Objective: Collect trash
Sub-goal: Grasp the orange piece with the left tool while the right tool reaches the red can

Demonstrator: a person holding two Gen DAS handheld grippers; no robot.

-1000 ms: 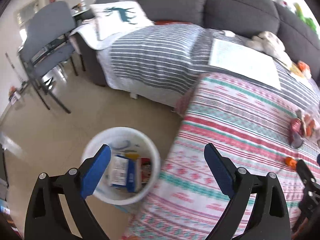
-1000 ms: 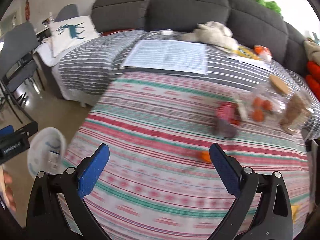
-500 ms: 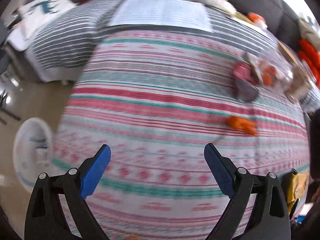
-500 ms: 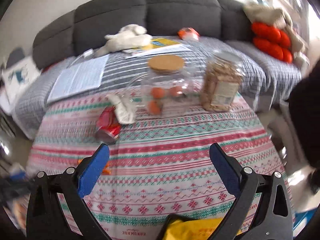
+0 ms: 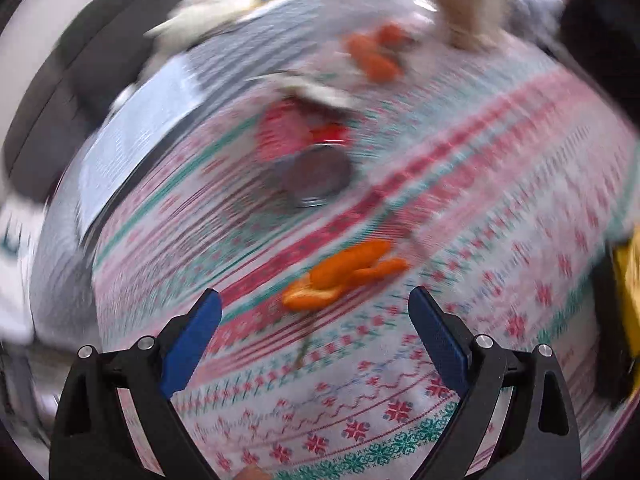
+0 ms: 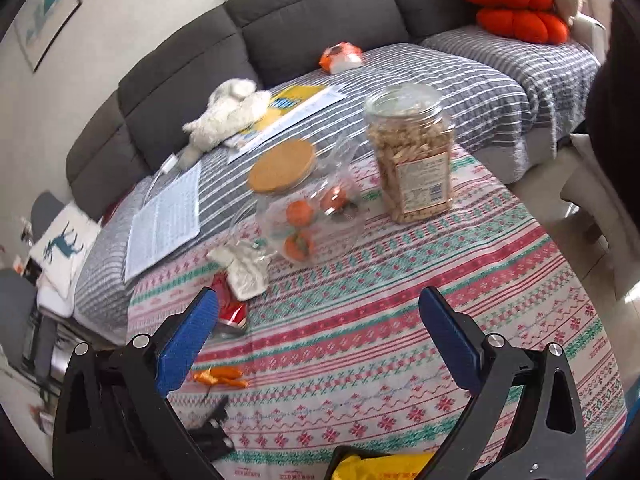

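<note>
Blue pads of my left claw (image 5: 314,308) spread wide, empty, just short of orange peel (image 5: 344,274) on patterned surface (image 5: 480,208). Right claw (image 6: 318,308) likewise spread, empty. Crushed red can (image 5: 300,148) lies beyond peel.

Our right tool (image 6: 318,302) hangs wide apart above the patterned desk (image 6: 400,320). At near left we see orange peel (image 6: 219,377); farther off, a crushed red can (image 6: 229,312) touching crumpled white paper (image 6: 244,270), beside a cork-lidded jar (image 6: 296,204) holding oranges.
</note>
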